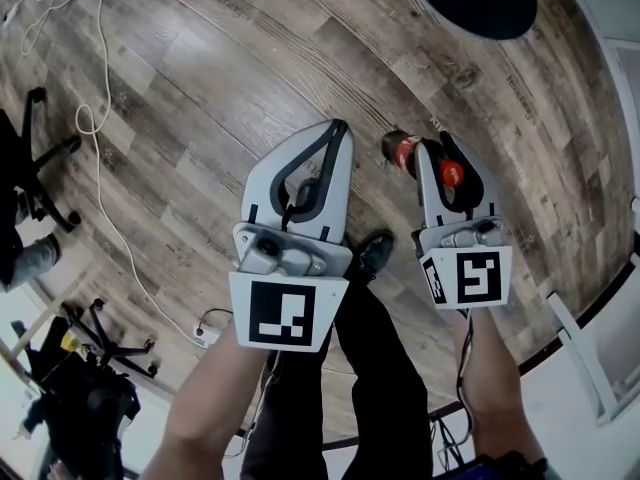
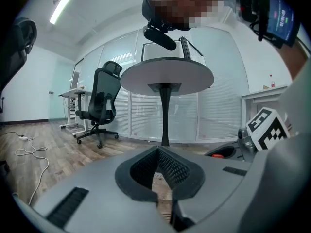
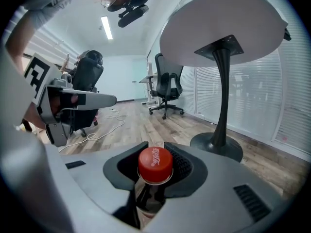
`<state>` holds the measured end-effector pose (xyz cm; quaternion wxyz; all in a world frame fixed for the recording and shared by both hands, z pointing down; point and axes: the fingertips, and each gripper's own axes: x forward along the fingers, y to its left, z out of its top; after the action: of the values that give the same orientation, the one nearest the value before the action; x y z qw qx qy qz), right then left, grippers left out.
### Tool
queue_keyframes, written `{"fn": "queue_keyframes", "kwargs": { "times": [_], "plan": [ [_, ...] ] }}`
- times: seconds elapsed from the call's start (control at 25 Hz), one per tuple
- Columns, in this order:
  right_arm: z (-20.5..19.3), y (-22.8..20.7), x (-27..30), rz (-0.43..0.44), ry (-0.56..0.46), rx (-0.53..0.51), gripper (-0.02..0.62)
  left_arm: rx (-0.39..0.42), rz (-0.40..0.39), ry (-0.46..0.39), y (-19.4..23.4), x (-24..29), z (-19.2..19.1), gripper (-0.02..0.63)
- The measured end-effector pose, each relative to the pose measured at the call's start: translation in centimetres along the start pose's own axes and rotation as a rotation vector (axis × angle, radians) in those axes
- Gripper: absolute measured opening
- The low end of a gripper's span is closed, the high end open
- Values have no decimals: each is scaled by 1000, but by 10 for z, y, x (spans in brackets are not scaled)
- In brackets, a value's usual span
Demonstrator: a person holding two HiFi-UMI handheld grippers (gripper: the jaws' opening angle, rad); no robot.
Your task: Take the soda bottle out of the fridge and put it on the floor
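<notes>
Head view shows the dark plastic soda bottle with the red cap and red label (image 1: 400,151) already outside, over the brown wooden plank floor (image 1: 200,88), at about 1 o'clock from the middle of the picture. No fridge appears in any of the 3 views, so I judge the first part of the task, the taking out, as done.

The right gripper (image 1: 438,148) has its 2 jaws clamped on the neck of the bottle, just under the cap. In the right gripper view the cap sits between the black ribbed pads, and the body hangs below them towards the floor. Whether the bottom touches the planks I cannot tell.

The left gripper (image 1: 338,128), at 9 o'clock of the right one, has its jaws together at the tips with nothing between them.

What is left, I think: to stand the bottle on the floor and open the jaws.
</notes>
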<state>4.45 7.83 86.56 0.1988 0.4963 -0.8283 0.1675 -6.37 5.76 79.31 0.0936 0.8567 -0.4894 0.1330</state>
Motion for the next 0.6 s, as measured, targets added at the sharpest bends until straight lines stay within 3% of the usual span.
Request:
{"fn": "queue_keyframes", "kwargs": {
  "times": [0.6],
  "plan": [
    [-53,-5,3,-50,25,6,114,-5,-10,-18,-7,-8,-18,17]
  ]
}}
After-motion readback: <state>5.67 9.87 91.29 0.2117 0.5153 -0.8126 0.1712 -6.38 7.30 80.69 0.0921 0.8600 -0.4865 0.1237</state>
